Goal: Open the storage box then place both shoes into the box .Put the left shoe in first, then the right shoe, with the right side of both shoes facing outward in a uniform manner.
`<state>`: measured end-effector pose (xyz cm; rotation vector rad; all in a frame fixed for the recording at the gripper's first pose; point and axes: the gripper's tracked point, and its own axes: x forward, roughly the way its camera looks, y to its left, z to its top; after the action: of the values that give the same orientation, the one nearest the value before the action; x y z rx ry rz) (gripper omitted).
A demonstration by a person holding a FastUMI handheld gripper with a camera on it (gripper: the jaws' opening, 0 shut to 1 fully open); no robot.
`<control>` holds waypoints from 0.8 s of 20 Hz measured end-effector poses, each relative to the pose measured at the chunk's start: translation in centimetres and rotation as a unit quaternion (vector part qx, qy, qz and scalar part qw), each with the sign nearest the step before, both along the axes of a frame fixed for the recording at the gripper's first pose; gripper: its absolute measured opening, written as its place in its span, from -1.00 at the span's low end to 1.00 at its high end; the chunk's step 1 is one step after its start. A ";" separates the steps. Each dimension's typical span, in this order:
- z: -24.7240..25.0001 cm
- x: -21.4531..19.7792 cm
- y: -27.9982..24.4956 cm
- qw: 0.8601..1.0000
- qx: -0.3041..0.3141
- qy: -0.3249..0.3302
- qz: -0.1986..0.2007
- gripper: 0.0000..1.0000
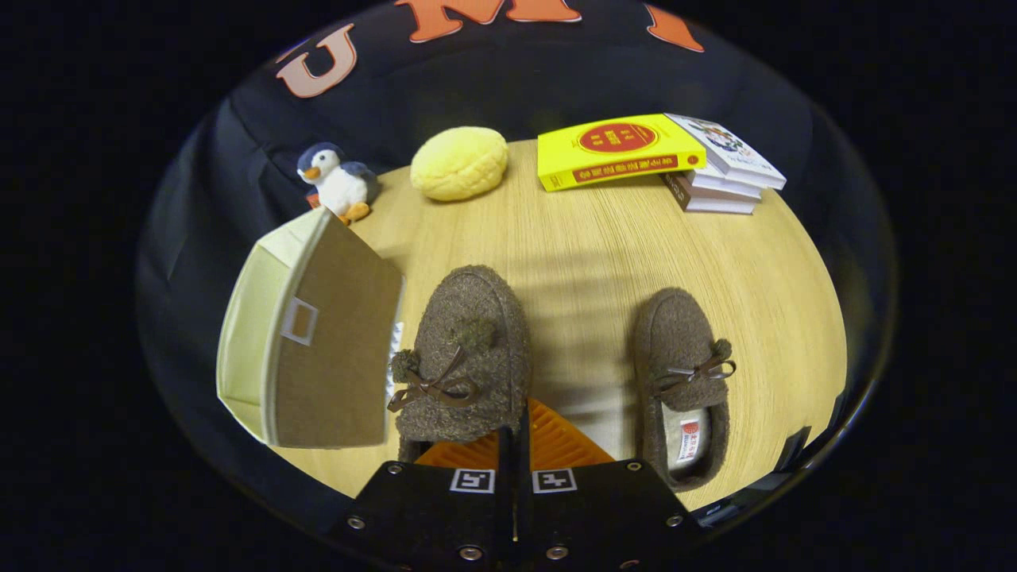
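Two brown fuzzy slippers with bows lie toes away from me on the wooden table (588,238). The nearer, larger-looking slipper (469,349) is right at my fingers. My gripper (514,437) is shut on its heel rim, and the heel is hidden behind the fingers. The other slipper (683,381) rests on the table to the right of the fingers, its lining and label showing. The storage box (318,342) stands just left of the held slipper: a brown panel with a small label window faces me, and a cream side lies to its left. I cannot tell how its lid stands.
Beyond the slippers, along the far table edge, sit a plush penguin (338,183), a yellow bun-shaped cushion (461,163) and a stack of books (659,159) topped by a yellow one. Bare wood lies between the slippers and these.
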<state>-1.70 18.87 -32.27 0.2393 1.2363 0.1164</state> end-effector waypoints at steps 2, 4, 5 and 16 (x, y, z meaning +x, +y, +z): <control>2.9 0.8 1.5 1.000 0.012 -0.013 -0.001 -0.94; 5.2 1.5 3.1 1.000 0.025 -0.019 -0.003 -0.95; 6.3 1.9 4.1 0.999 0.031 -0.022 -0.003 -0.94; 9.6 6.1 18.2 0.997 0.067 -0.022 0.009 -0.94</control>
<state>4.37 37.09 -22.68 0.3403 1.1881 0.2205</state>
